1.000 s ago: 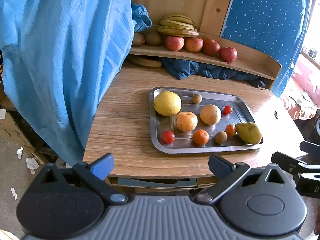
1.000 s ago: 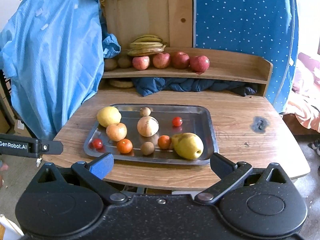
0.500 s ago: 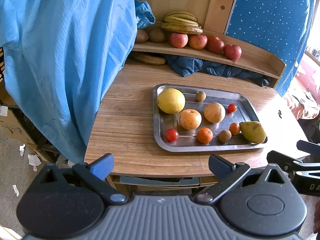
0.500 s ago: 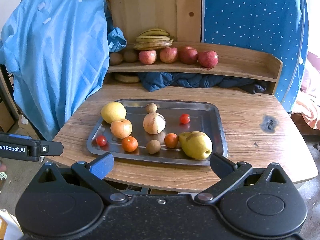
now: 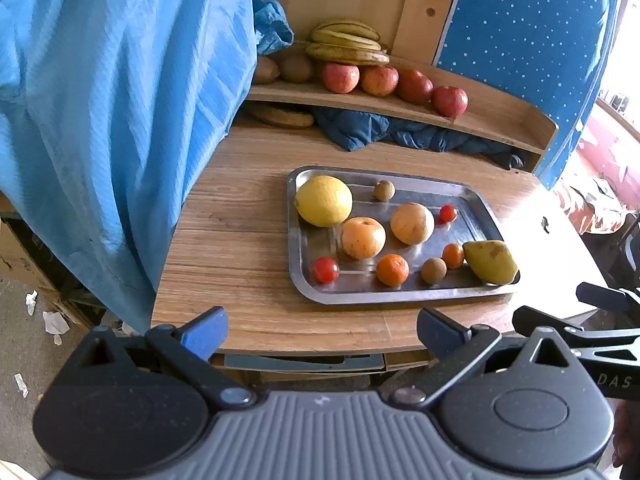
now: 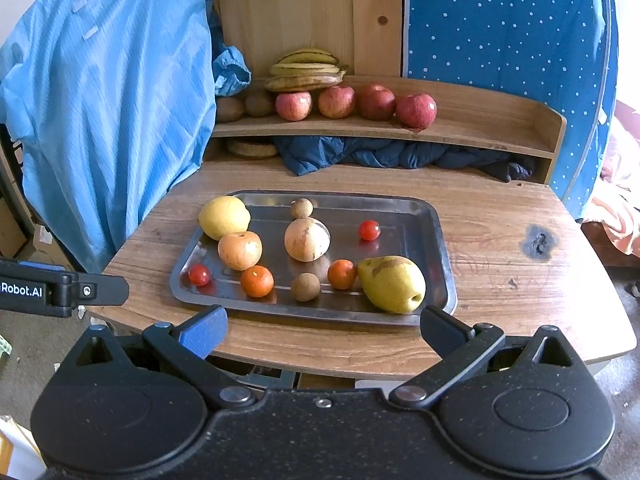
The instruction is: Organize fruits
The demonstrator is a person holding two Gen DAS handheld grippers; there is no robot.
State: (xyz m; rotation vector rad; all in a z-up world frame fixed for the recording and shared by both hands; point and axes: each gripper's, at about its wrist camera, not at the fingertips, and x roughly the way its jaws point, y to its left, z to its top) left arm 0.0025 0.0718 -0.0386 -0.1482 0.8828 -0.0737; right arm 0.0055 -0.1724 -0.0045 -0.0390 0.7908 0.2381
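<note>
Left wrist view: the left hand-held gripper (image 5: 320, 330) is spread wide with nothing between its fingers, hanging just off the near edge of the brown wood-grain desk (image 5: 232, 236). Ahead of it and a bit to its right sits the rectangular stainless steel tray (image 5: 298, 272) with all the loose fruit on it. The big round yellow citrus (image 5: 323, 200) is in the far left corner, the pale orange apple-like fruit (image 5: 363, 237) is just nearer, and a small red cherry tomato (image 5: 325, 270) sits near the front left corner. The right wrist view is about the same deal: the right hand-held gripper (image 6: 323, 330) is also wide open and empty, short of the desk edge, tray straight ahead. The yellow-green pear (image 6: 392, 284) lies closest to its right finger, in the tray's near right corner, with a small orange tangerine (image 6: 341, 274) touching or just beside it and a small brown round fruit (image 6: 305, 287) to the left of that. Farther back, a raised wooden shelf (image 6: 480, 128) carries a row of four red apples (image 6: 356, 105) and a bunch of yellow bananas (image 6: 306, 68). A light blue fabric (image 6: 108, 112) hangs to the left.
</note>
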